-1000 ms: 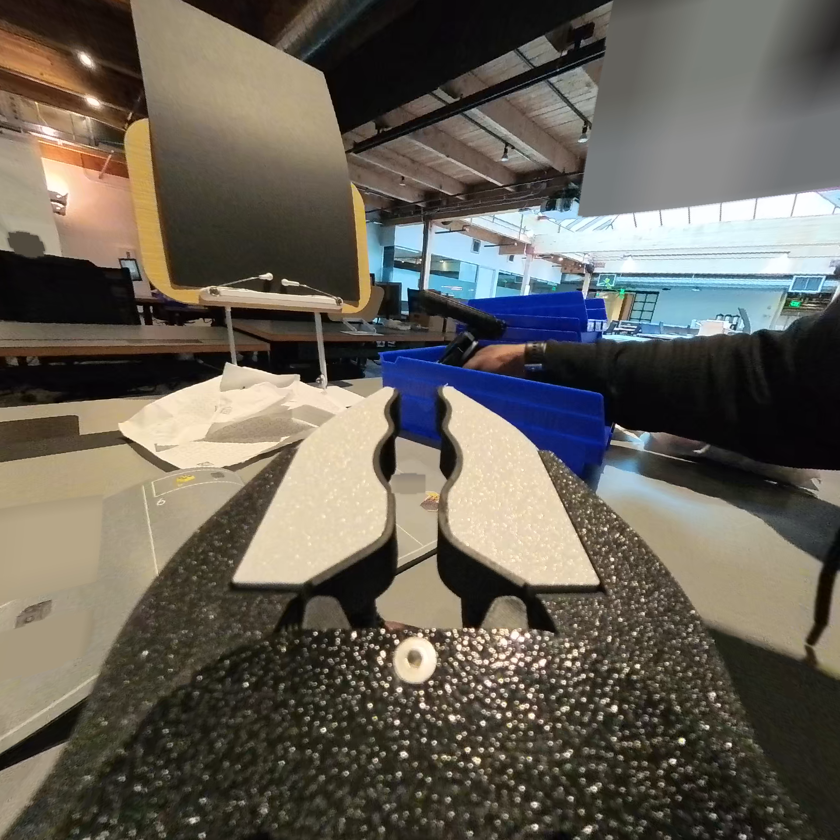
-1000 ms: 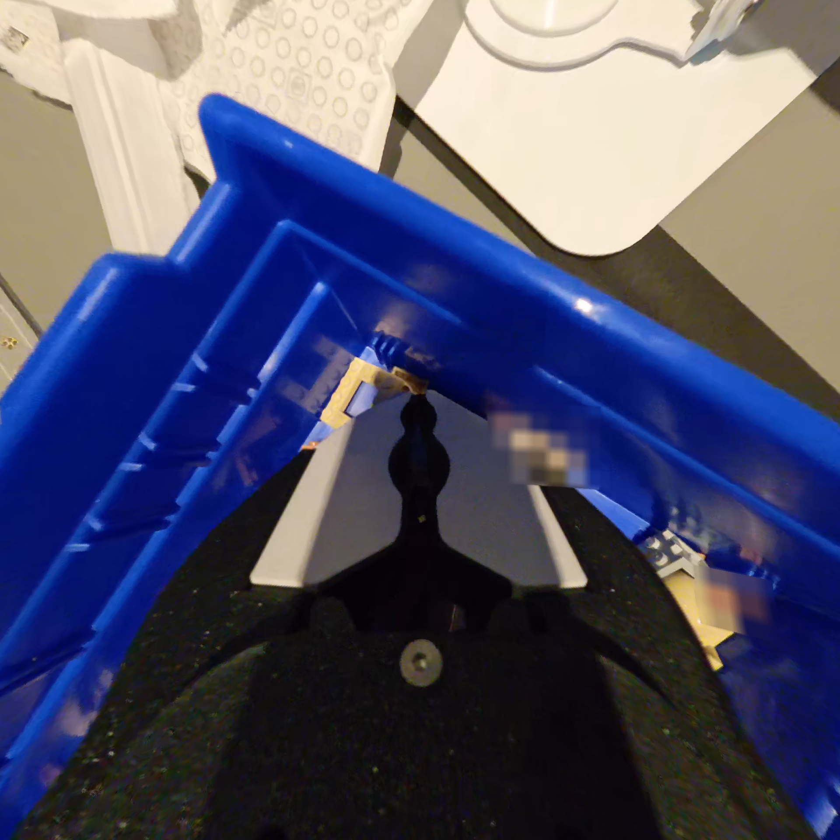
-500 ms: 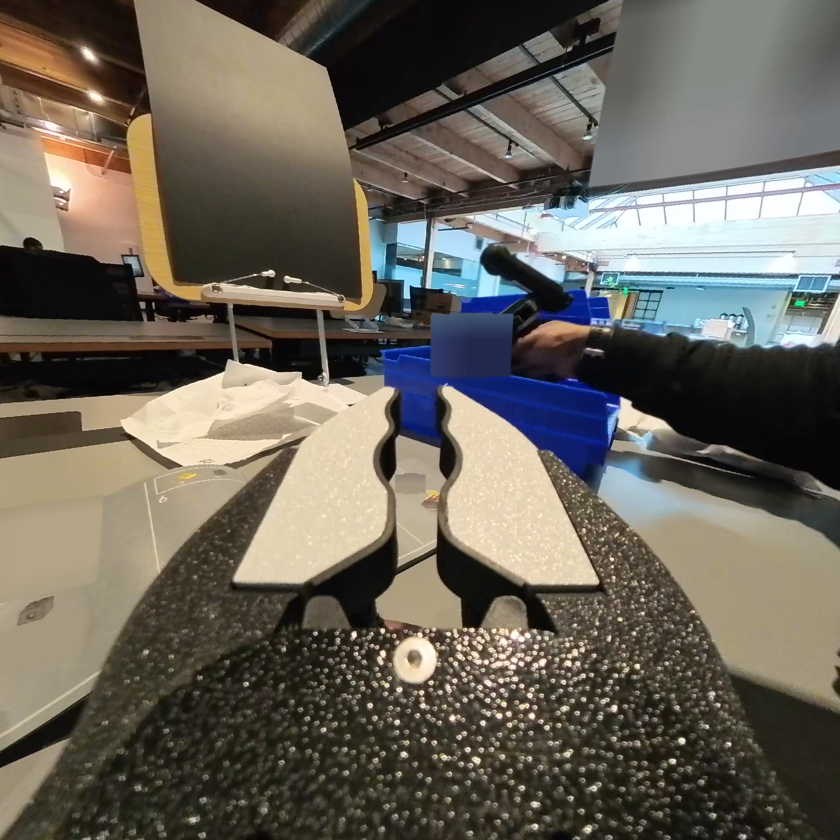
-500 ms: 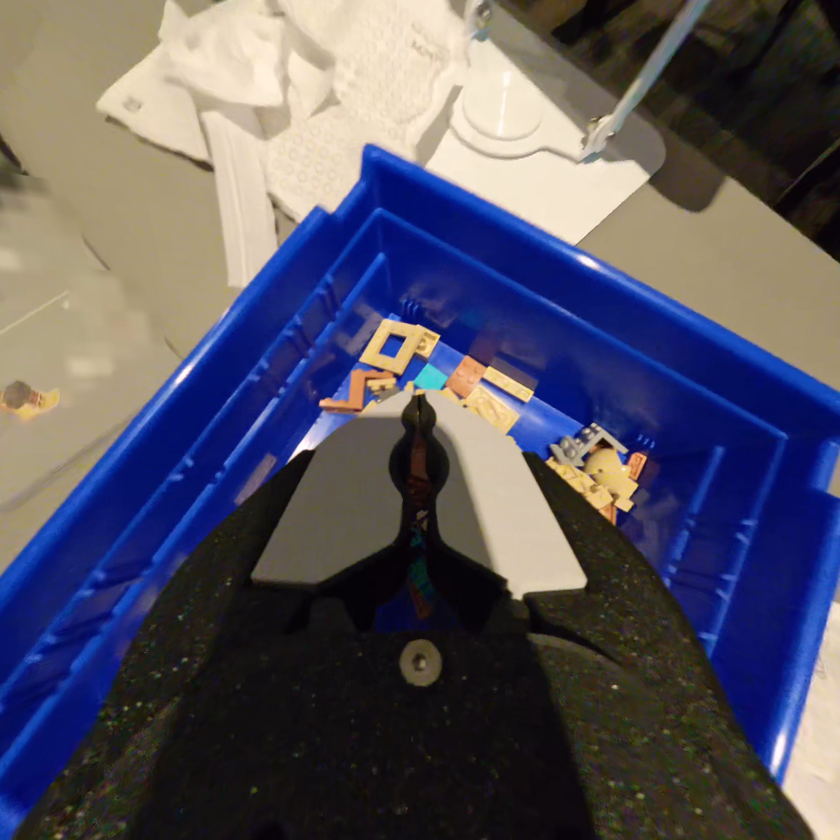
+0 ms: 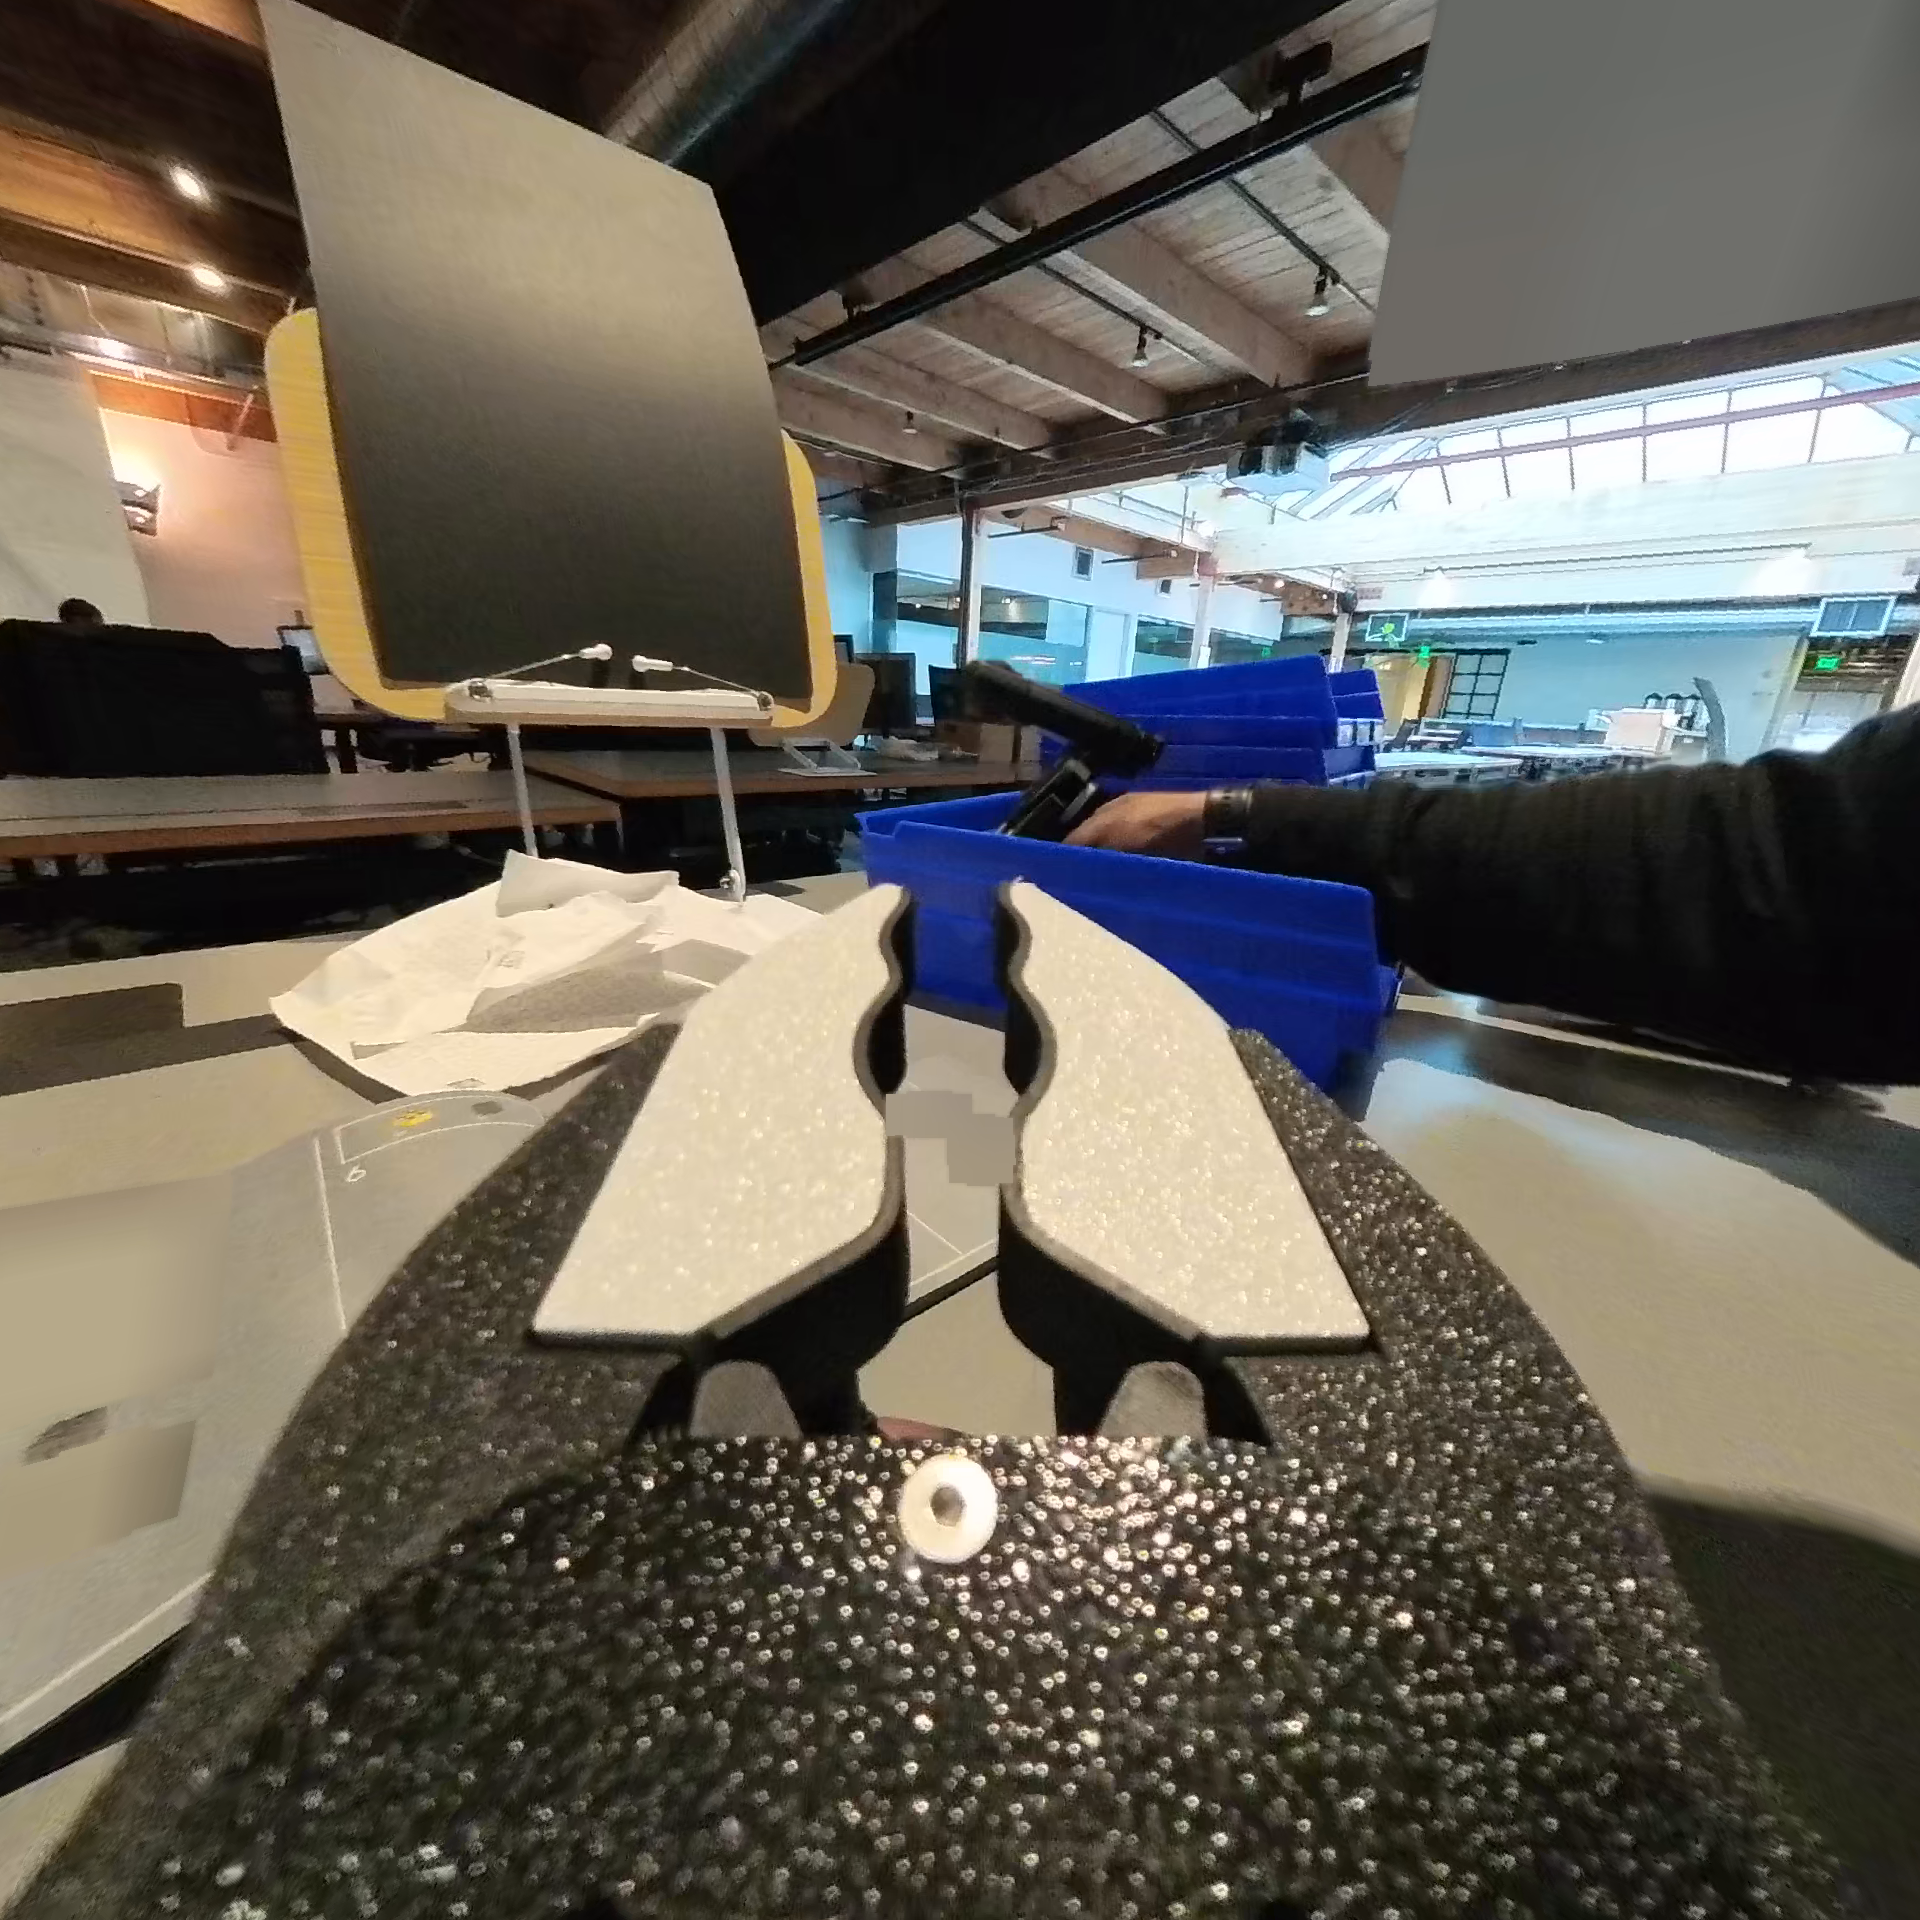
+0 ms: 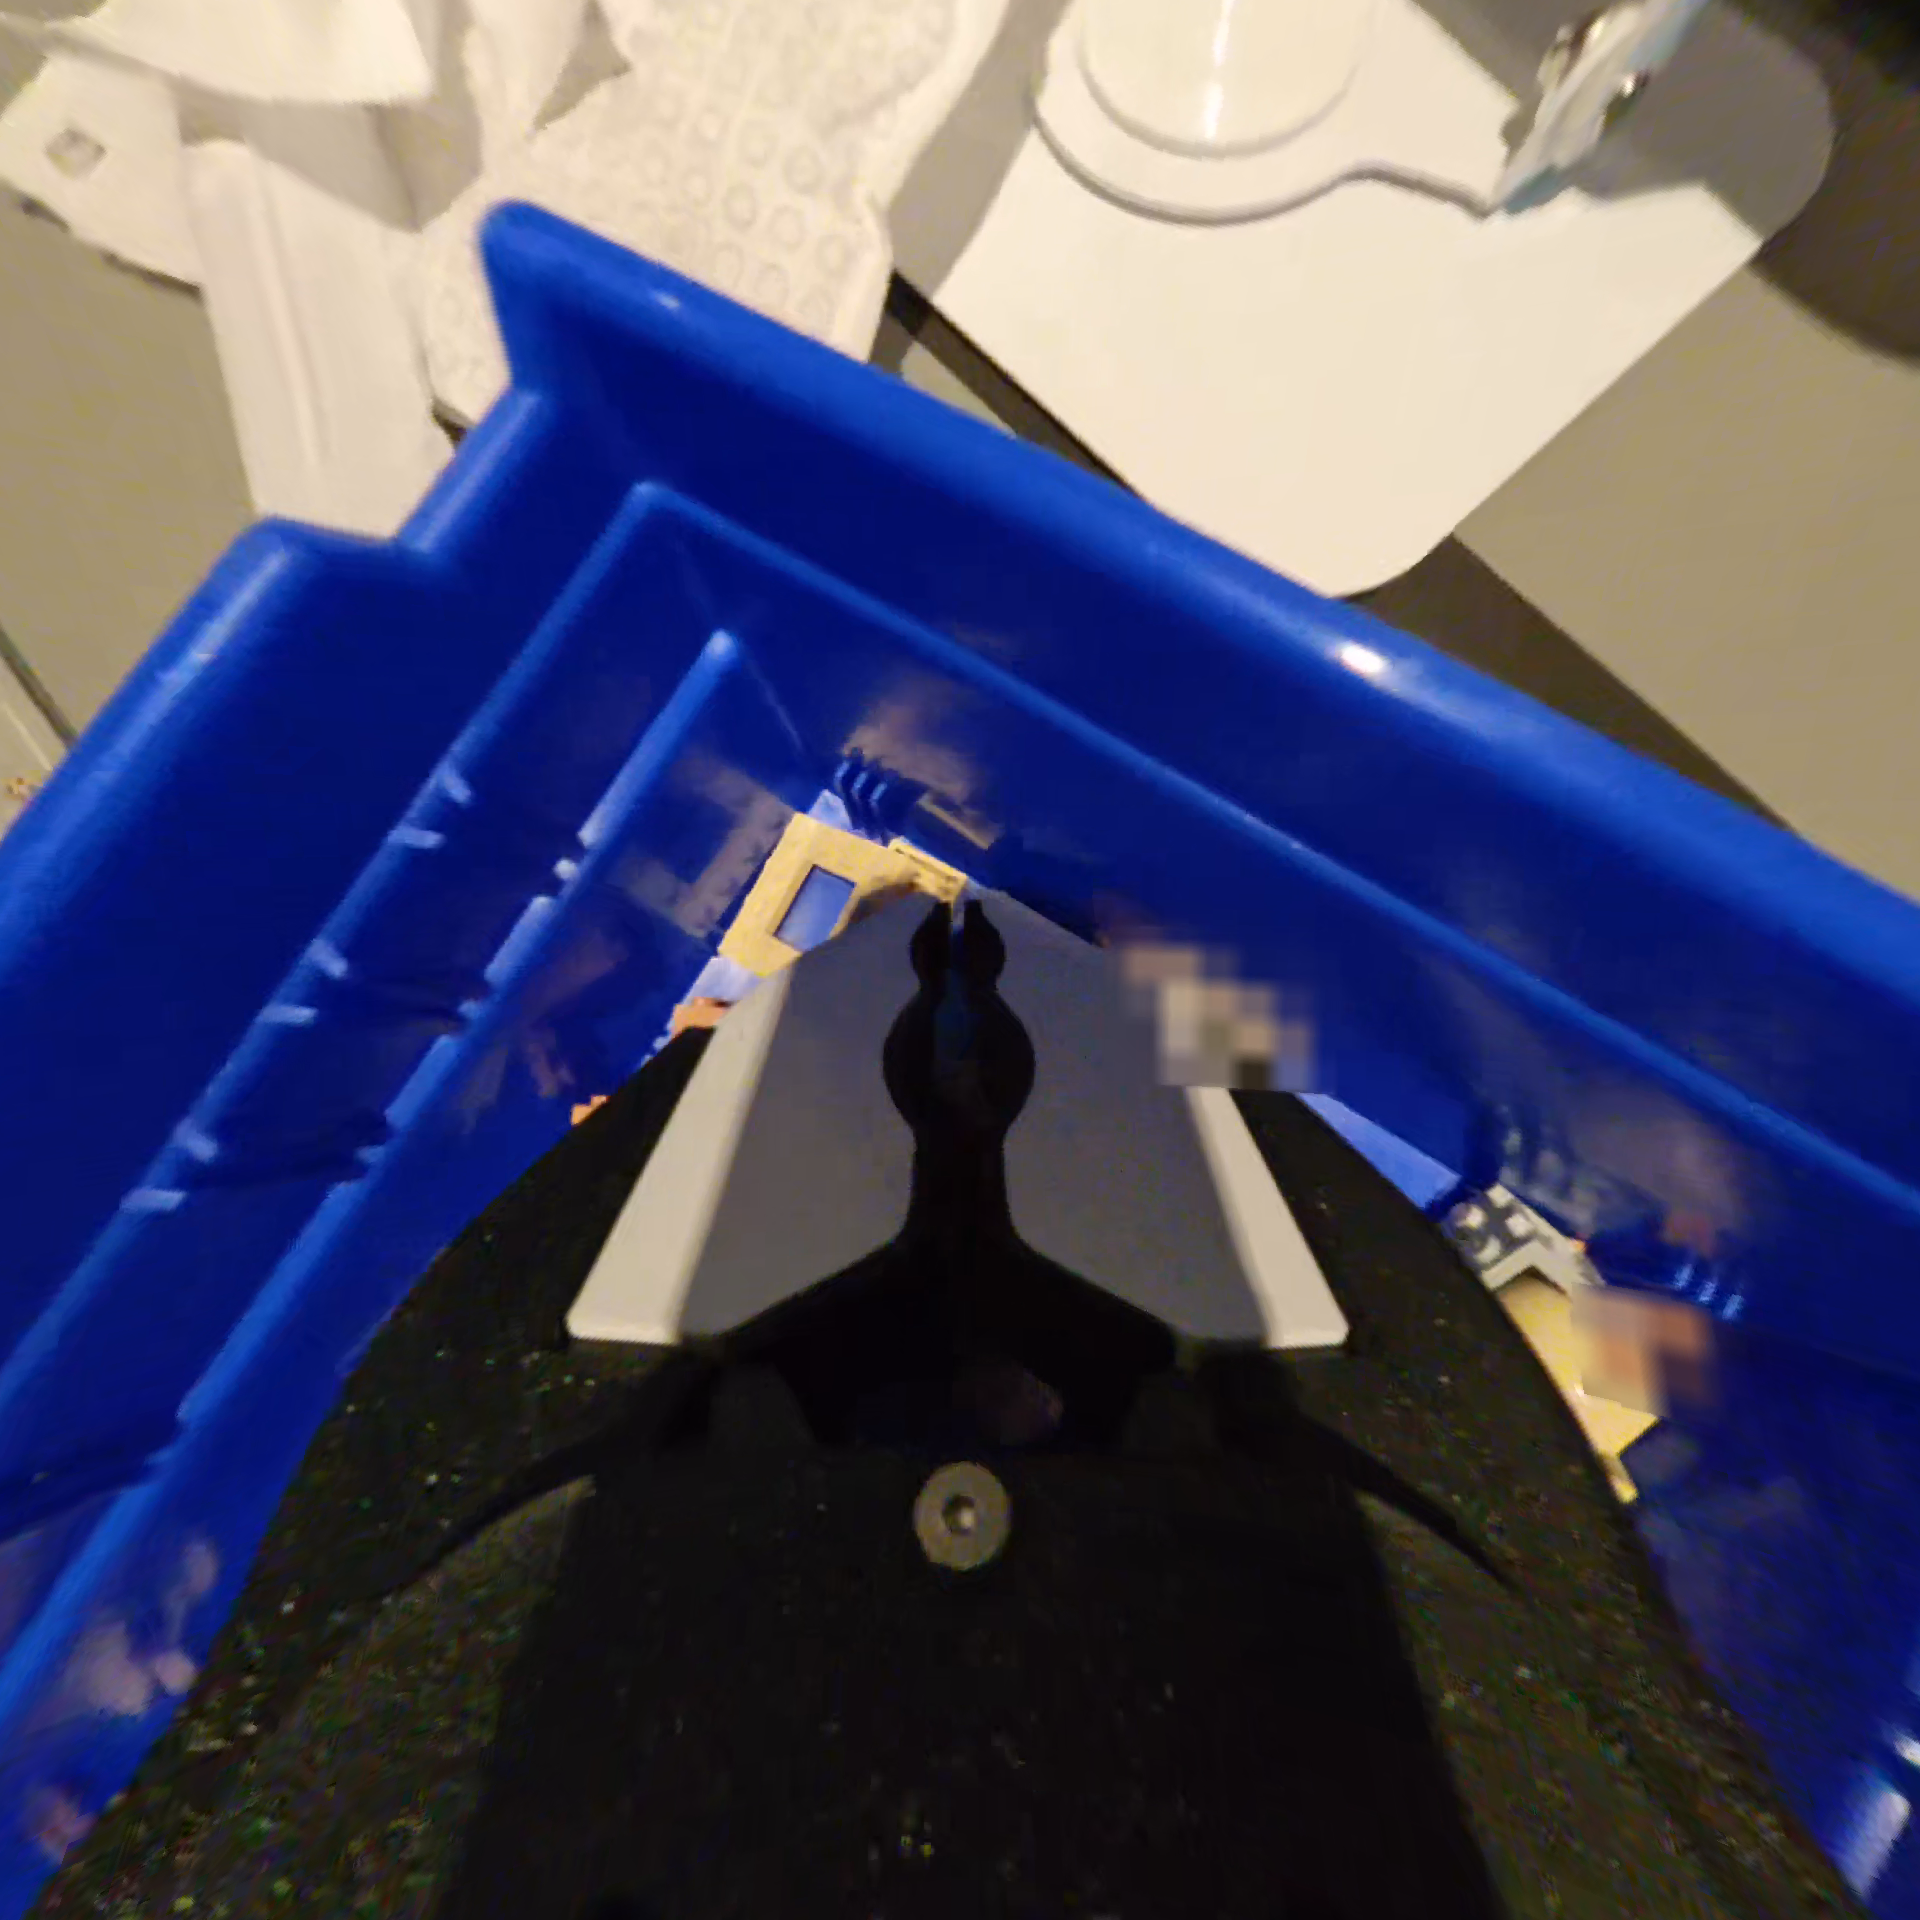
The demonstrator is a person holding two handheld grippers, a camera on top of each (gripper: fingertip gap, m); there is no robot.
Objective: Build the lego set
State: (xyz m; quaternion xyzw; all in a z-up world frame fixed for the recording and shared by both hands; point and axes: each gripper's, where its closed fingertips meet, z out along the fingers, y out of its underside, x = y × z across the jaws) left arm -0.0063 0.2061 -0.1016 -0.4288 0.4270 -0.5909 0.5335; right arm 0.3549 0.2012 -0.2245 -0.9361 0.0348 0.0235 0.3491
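Your right tongs (image 6: 958, 914) are deep in the blue plastic bin (image 6: 1143, 582), nose pointed into its far corner. The two grey-faced fingers (image 6: 831, 1039) are drawn almost together, only a sliver between the tips, and I cannot tell whether anything is caught in there. Just beyond and left of the tips lies a tan lego frame piece with a square window (image 6: 805, 904), tucked against the bin wall. A small tan plate (image 6: 930, 868) sits beside it, right at the tips. Off to the right, more loose lego pieces, grey and tan (image 6: 1507, 1247), lie on the bin floor, partly blurred.

Outside the bin, crumpled white paper bags (image 6: 665, 177) lie on the grey table (image 6: 1714, 582), with the white base of a stand (image 6: 1299, 343) next to them.

Your left tongs (image 5: 954, 914) hover low over the table (image 5: 1558, 1195), fingers (image 5: 748, 1122) apart with a clear gap and nothing between them. Ahead of them sits that blue bin (image 5: 1143, 935), and your right hand (image 5: 1127, 831), in a dark sleeve, reaches into it with the black handle sticking up. To the left stands a dark panel on a wooden-backed holder (image 5: 540, 416), white paper (image 5: 499, 977) spread beneath it.
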